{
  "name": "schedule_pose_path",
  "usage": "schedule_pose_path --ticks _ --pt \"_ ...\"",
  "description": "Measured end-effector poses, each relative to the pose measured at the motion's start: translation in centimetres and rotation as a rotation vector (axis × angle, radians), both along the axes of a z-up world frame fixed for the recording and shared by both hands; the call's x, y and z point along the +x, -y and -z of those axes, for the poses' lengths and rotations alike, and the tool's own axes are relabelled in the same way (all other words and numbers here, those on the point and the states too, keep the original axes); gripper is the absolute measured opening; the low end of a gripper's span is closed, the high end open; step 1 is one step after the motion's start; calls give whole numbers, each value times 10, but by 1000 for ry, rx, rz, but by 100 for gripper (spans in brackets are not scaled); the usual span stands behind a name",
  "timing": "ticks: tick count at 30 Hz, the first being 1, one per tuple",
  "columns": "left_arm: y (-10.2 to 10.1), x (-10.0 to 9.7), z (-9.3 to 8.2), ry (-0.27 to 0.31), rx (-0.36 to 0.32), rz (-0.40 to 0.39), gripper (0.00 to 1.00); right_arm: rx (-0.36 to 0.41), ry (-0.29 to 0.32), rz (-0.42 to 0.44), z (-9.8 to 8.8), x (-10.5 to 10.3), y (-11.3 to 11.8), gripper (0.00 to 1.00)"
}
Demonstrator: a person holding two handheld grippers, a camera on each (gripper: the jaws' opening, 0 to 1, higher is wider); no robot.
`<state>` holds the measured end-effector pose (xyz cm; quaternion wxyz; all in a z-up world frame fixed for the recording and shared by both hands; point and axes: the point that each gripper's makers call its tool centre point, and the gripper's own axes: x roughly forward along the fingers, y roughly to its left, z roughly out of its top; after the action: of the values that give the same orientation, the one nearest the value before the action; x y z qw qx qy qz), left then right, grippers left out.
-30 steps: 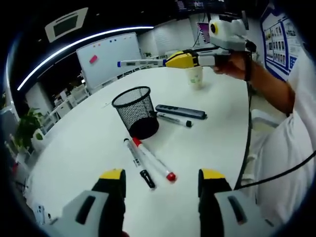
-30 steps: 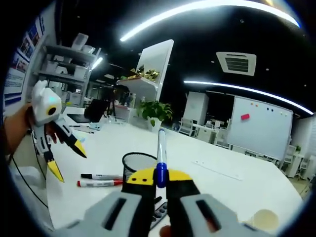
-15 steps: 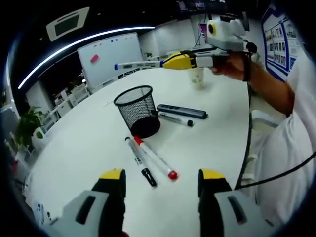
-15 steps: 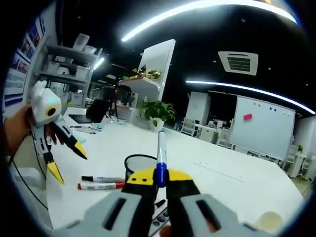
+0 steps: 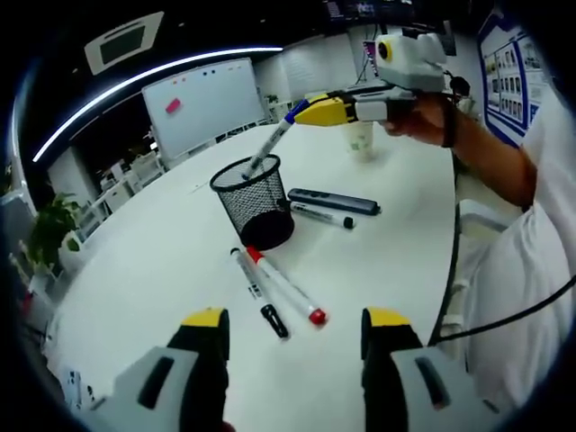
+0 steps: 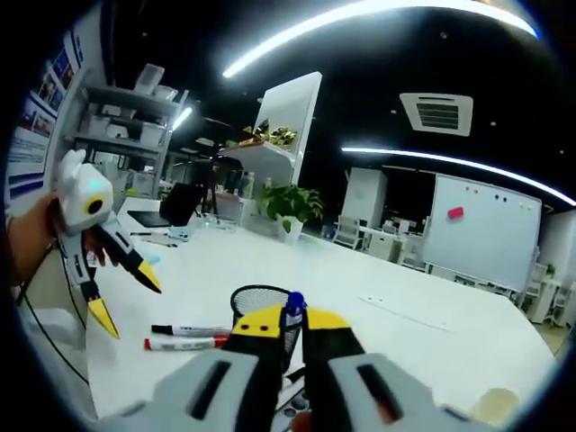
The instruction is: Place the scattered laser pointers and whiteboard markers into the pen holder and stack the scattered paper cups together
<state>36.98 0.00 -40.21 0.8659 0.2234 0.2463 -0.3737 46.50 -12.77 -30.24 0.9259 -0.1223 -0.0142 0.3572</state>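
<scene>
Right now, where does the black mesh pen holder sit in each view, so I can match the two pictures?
Left gripper view: the pen holder stands upper centre on the white table.
Right gripper view: the pen holder sits low centre, partly behind the right gripper.
Shared landmark: the red-capped marker beside it.

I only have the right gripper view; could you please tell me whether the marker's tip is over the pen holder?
Observer: Yes. In the left gripper view the blue marker, held by the right gripper, slants down with its tip reaching into the pen holder.
Operator: Is anything lying behind my jaws?
Observer: A black laser pointer and a black-capped marker lie flat beside the pen holder, apart from it.
</scene>
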Motion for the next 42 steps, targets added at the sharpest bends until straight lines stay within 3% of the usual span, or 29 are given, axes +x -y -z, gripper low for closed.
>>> schedule_pose_path --ticks 3,42 --pt "-1 1 -1 3 -2 -3 60 4 2 2 -1 0 0 2" --pt "1 1 -1 2 -9 2 60 8 -24 11 7 -2 4 2"
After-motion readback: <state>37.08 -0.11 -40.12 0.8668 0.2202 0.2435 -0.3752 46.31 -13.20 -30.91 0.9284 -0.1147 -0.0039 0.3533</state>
